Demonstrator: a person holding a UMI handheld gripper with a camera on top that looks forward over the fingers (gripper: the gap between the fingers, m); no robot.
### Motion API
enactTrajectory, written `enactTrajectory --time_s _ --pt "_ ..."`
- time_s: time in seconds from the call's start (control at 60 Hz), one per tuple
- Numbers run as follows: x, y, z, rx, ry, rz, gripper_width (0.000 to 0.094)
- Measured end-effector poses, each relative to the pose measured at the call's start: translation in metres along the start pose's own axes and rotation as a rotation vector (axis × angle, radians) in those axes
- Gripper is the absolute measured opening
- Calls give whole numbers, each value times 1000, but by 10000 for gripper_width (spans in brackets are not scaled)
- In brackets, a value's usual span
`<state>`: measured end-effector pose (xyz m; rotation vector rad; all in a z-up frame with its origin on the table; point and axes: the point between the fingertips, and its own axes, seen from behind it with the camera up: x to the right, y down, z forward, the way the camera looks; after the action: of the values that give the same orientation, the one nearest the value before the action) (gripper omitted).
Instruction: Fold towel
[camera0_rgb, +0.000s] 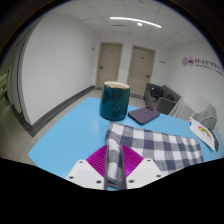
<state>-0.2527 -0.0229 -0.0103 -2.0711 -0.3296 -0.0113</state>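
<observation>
A grey and white checked towel (160, 148) lies on the light blue table (70, 135), spreading to the right of the fingers. My gripper (113, 165) is shut on the towel's near left edge: a fold of the cloth is pinched between the two magenta pads (97, 160) and rises up between them. The rest of the towel drapes from the fingers towards the right and back.
A dark teal cylinder container (115, 100) stands on the table beyond the fingers. A purple flat object (144, 116) lies to its right. A dark chair (158, 97) and two doors are at the back of the room.
</observation>
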Motion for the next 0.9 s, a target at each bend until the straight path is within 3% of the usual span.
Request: enactTrajectory --time_s 0.05,0.117,0.233,0.283,0.417,0.517,0.717,0.9 --pt "5 0 1 18 22 -39 103" --pt "6 -2 2 49 28 -62 47" --pt "5 -8 -4 61 -9 -49 20" --pt "15 -26 -14 108 -20 -9 16" --pt "90 -91 -59 244 35 110 16" --pt "169 -104 -83 282 122 144 20" --pt "275 -15 -62 100 226 244 31" --pt "292 43 -46 -8 273 309 34"
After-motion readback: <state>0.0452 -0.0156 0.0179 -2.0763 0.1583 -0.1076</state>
